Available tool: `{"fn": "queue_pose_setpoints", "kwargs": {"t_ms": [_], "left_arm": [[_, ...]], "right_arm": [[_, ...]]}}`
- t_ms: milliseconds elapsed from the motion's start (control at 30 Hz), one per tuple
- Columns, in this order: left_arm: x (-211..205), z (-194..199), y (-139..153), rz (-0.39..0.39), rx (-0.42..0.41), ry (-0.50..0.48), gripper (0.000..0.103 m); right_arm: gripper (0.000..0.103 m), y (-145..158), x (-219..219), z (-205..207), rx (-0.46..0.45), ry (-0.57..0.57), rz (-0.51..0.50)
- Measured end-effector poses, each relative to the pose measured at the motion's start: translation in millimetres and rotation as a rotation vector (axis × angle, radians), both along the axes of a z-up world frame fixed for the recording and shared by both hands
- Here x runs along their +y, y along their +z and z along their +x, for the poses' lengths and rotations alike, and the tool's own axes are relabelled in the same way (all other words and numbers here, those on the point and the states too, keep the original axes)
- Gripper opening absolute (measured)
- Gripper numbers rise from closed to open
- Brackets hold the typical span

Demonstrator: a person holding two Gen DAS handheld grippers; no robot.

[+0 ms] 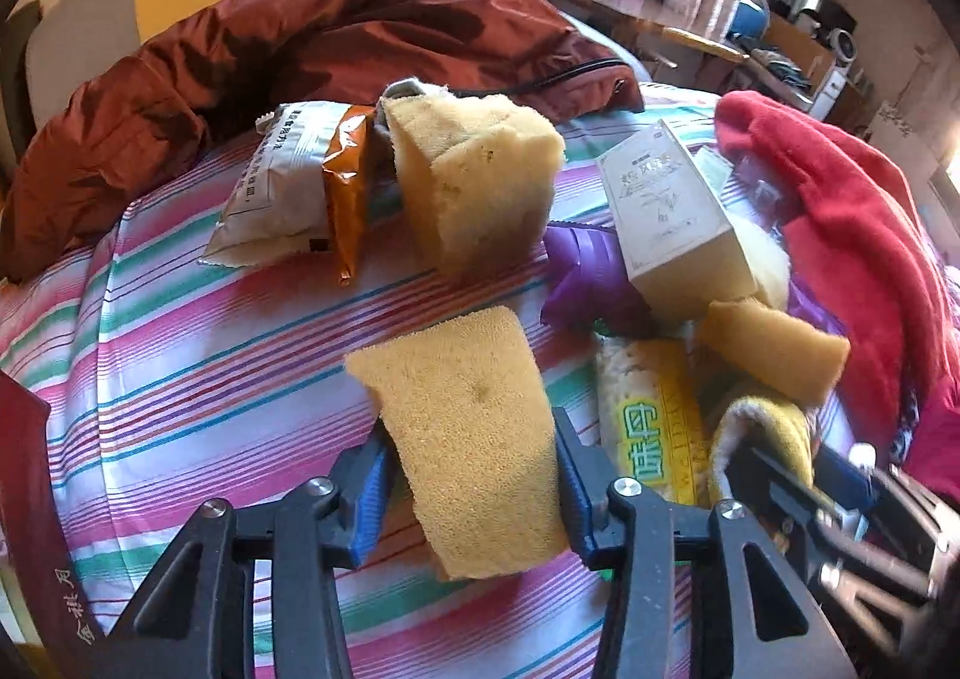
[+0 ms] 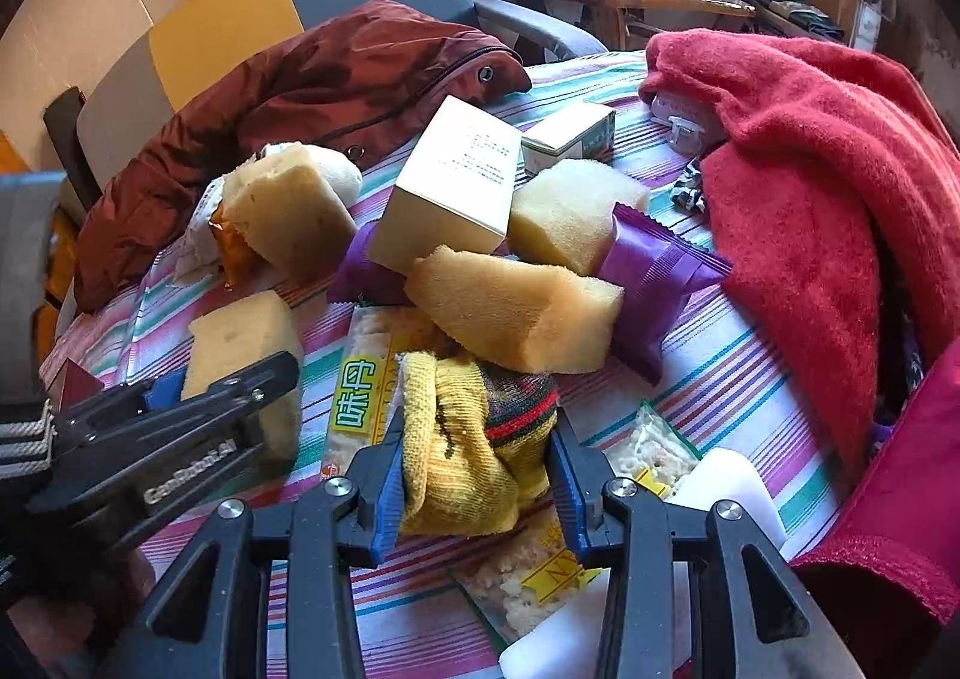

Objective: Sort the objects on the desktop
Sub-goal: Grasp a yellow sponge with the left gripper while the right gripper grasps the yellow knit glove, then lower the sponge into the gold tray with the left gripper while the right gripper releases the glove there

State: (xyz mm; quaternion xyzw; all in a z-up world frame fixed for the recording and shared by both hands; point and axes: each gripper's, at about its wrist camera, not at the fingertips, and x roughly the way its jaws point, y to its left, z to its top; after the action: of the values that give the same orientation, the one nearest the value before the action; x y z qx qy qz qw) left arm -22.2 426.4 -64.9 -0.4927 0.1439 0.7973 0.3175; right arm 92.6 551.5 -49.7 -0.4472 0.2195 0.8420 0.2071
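My left gripper (image 1: 471, 475) is shut on a yellow sponge block (image 1: 462, 427) above the striped cloth (image 1: 180, 355); it also shows in the right wrist view (image 2: 240, 343). My right gripper (image 2: 477, 475) is shut on a yellow sock (image 2: 456, 451) with red and green bands; the sock also shows in the left wrist view (image 1: 762, 427). More sponges lie in the pile: one (image 1: 474, 175) at the back, one (image 2: 516, 307) in the middle, one (image 2: 570, 211) behind it. A beige box (image 2: 450, 187) leans on them.
A maroon jacket (image 1: 240, 67) lies at the back left, a red towel (image 2: 810, 169) on the right. Snack packets (image 1: 288, 187), a purple wrapper (image 2: 654, 289), a cracker packet (image 2: 360, 397) and a small box (image 2: 570, 136) lie on the cloth. A red box edge (image 1: 30, 499) is at left.
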Motion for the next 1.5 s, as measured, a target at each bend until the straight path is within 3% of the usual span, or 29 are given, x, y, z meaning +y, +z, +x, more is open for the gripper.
{"fn": "queue_pose_setpoints", "kwargs": {"t_ms": [233,467,800,1033,1200,1500], "left_arm": [[-23.3,15.3,10.2,-0.023,0.074,-0.026,0.043],[-72.0,15.3,11.5,0.04,0.023,0.017,0.043],[-133.7,31.1,31.4,0.123,-0.004,0.037,0.043],[-187.1,34.5,61.2,0.099,0.109,0.109,0.043],[-229.3,28.8,75.8,0.058,0.206,0.2,0.043],[-291.1,13.3,77.0,0.006,0.261,0.332,0.043]], "right_arm": [[0.04,2.2,-6.8,-2.9,0.007,0.024,0.021],[0.039,2.3,-13.0,-5.5,0.1,0.078,-0.09],[0.039,10.8,-53.1,-9.4,0.177,0.199,-0.025],[0.039,21.3,-116.5,-5.6,0.263,0.375,0.019],[0.039,24.9,-164.7,-5.1,0.303,0.436,-0.019],[0.039,41.1,-242.6,-25.0,0.337,0.569,-0.043]]}}
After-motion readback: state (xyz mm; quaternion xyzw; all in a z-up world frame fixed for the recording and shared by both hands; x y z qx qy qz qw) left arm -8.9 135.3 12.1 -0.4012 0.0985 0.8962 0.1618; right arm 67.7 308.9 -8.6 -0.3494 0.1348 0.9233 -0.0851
